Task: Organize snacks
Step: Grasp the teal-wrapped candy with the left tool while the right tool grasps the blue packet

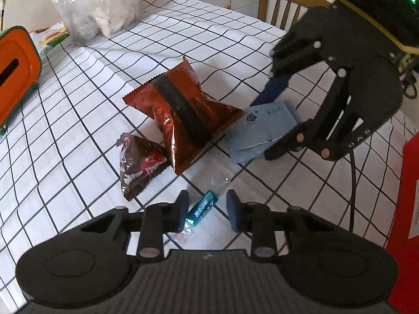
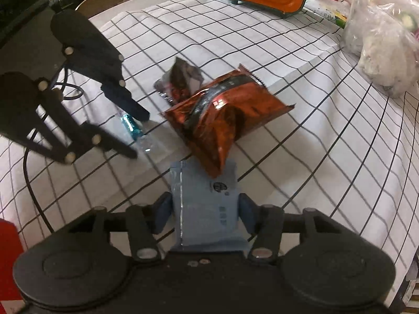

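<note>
My left gripper hovers with jaws wide around the teal candy, whose long axis runs diagonally, nearer my left finger than the right. Further right on the table, my right gripper has its jaws narrowed against both sides of the blue packet.
</note>
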Demonstrator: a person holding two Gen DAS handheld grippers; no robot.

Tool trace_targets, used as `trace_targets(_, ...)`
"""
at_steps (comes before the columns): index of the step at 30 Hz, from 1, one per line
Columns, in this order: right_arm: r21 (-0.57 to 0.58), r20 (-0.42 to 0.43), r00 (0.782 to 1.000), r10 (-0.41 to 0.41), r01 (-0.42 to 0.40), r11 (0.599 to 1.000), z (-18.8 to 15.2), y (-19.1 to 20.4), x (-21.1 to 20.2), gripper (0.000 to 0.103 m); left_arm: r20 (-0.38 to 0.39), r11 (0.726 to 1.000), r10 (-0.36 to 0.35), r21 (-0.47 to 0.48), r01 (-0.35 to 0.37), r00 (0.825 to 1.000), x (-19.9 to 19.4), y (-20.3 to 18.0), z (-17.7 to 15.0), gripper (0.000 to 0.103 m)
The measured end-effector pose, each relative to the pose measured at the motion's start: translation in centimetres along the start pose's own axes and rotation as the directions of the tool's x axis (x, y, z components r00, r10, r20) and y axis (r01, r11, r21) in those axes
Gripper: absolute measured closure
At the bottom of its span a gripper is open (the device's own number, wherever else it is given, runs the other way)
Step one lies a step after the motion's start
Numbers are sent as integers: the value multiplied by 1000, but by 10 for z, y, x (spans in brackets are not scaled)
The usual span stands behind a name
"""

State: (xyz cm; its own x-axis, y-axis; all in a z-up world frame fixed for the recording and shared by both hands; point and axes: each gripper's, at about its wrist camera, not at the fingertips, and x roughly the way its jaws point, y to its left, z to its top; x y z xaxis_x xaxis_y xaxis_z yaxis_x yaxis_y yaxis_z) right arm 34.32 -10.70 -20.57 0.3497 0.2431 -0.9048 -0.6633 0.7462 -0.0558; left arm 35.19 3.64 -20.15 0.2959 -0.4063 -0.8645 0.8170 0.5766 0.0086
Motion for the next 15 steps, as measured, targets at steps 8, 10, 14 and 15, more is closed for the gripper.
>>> trace_targets(8, 126, -22, 999, -49, 52, 991, -17, 12, -12, 56, -18, 999, 22, -30, -23, 1000, -7, -18, -6, 92)
trace_targets(10, 158, -24, 997, -70, 73, 985, -21, 12, -17, 57, -24, 998, 23, -50, -24, 999, -9, -20, -7, 92)
trace_targets(14, 215, -13, 997, -82, 83, 973, -28, 12, -30, 57, -33, 993, 21, -116, -24, 999, -12, -21, -11, 92)
trace_targets(15, 223, -10, 996, -88, 88, 971, -30, 13, -34, 57, -35, 991, 22, -134, -27, 999, -13, -20, -12, 92)
